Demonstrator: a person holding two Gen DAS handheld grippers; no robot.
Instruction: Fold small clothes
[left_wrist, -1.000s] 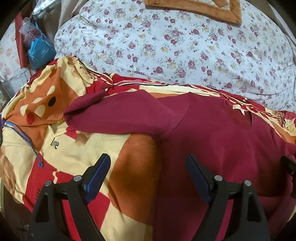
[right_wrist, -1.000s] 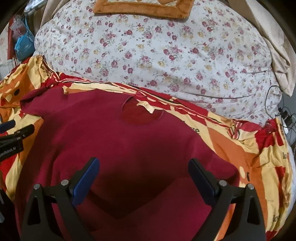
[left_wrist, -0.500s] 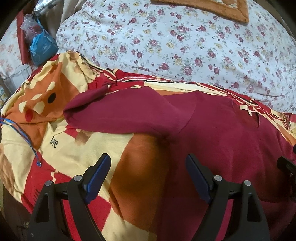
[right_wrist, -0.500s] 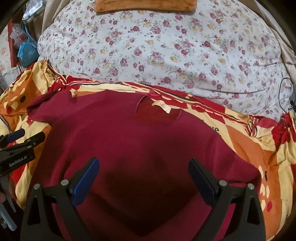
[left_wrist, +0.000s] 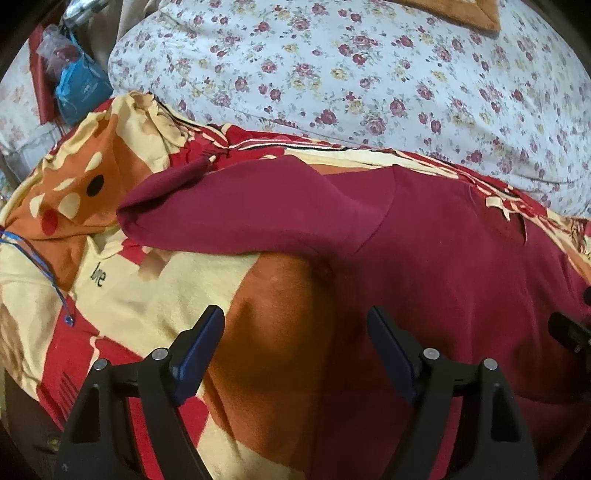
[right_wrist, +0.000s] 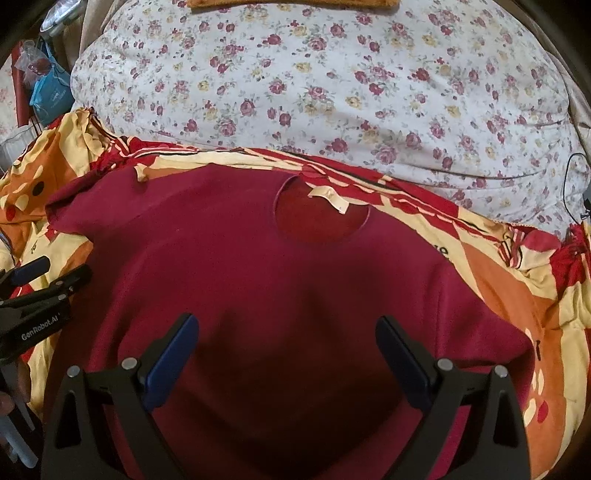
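A dark red shirt (right_wrist: 280, 280) is spread flat on a patterned blanket (left_wrist: 159, 288) over the bed, neck opening (right_wrist: 321, 218) away from the grippers. Both the left gripper (left_wrist: 295, 350) and right gripper (right_wrist: 286, 354) are held above it with fingers wide, holding nothing. The cloth is judged soft, light and limp; the left sleeve (left_wrist: 236, 218) is best pinched at its cuff edge.

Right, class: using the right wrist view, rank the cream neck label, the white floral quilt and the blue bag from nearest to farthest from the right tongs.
1. Cream neck label, inside the dark red shirt's collar, straight ahead of the right tongs.
2. White floral quilt, beyond the shirt, across the back.
3. Blue bag, far upper left corner.
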